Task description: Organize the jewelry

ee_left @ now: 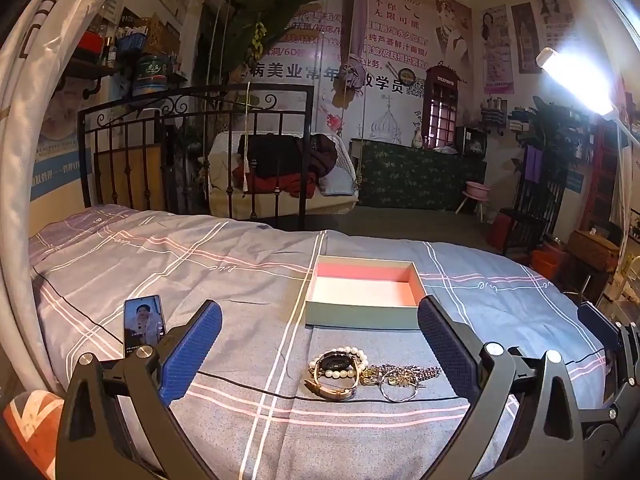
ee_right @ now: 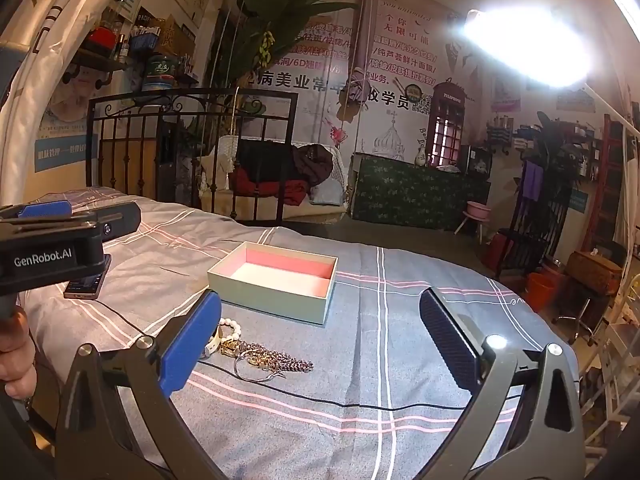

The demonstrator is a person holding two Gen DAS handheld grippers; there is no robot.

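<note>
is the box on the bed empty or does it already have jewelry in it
Empty: the shallow pale-green cardboard box shows only bare pink-and-white lining, and the pile of jewelry lies on the bedsheet in front of it.

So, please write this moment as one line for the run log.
left gripper: open, empty | right gripper: open, empty | jewelry pile: on bedsheet, untouched | gift box: open, empty

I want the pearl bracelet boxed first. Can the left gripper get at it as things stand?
Probably yes. The left gripper is open and nothing lies between it and the pearl bracelet. The bracelet does touch the watch and sits close beside the chain pile, so a neighbour may come along.
</note>
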